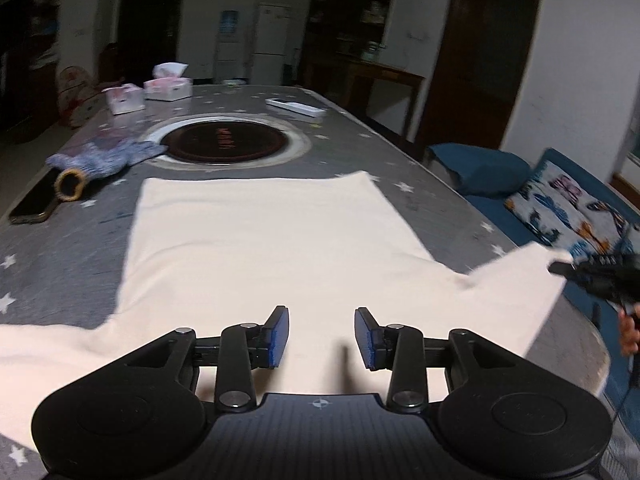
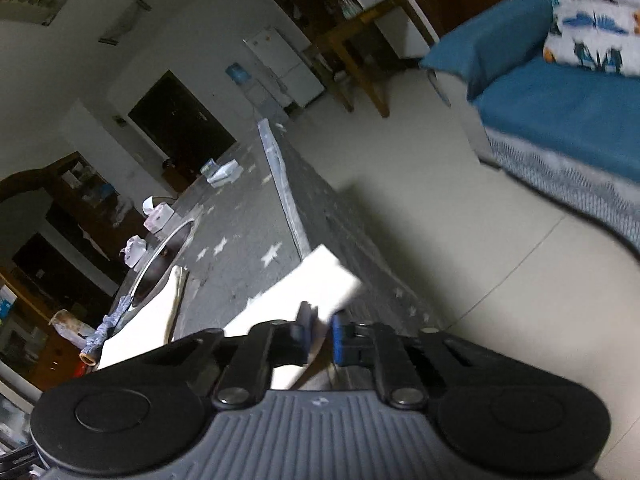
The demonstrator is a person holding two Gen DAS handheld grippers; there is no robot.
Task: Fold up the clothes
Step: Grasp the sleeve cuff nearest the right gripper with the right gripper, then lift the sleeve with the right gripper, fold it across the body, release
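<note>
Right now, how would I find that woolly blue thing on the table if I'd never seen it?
Start at the long grey star-patterned table and find the dark round plate sunk in its middle. Just left of the plate lies the knitted blue-and-white garment, near the black phone. It alone is crumpled and speckled, with a tan cuff, unlike the flat cream shirt.

Here's the left gripper: matte black all over, two round housings flanking a ribbed grey centre plate stamped with a small white crosshair mark. Silver screw heads dot the black linkage bars, and the fingers end in blue pads. The right gripper is the same build — ribbed grey plate, crosshair, silver screws, blue pads. At the edge, a hand and a thin dark cable.
</note>
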